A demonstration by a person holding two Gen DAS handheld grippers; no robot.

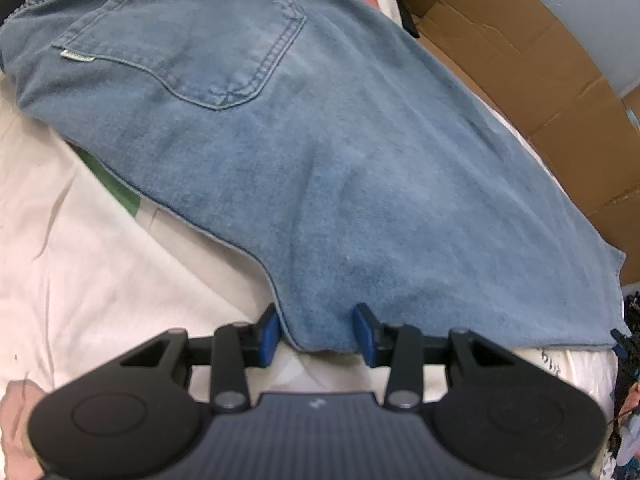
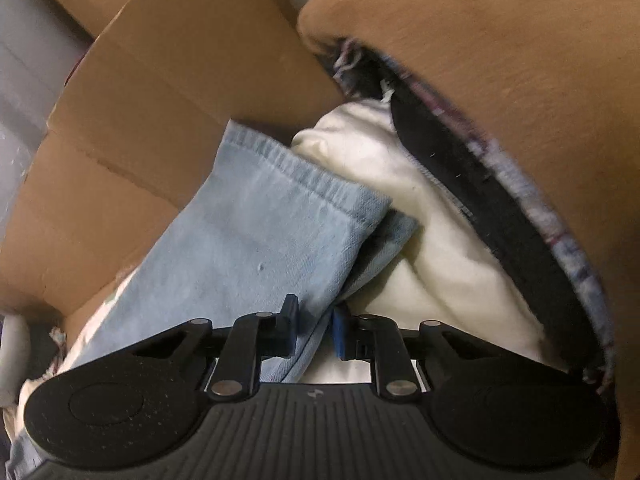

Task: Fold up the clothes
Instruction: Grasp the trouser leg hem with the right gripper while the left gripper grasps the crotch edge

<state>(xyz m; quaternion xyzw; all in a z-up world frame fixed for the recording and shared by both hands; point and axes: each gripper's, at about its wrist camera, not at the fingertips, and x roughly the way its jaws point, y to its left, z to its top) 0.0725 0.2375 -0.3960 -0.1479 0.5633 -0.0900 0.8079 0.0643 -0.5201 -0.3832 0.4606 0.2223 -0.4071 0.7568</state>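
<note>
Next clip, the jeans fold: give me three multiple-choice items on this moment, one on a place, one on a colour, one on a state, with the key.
1. Where does the cardboard box sit in the left wrist view?
A. Beyond the jeans' far right edge
B. On top of the jeans
C. Under the tongs

2. What colour are the jeans?
A. Black
B. Light blue
C. Red

3. How do the right tongs stand?
A. Wide open, nothing between them
B. Closed on white cloth
C. Closed on denim below the leg hem

Key: 1 A, cardboard shows past the denim's right edge. 2 B, faded blue denim fills the view. 3 C, a fold of blue fabric runs between the blue pads.
</note>
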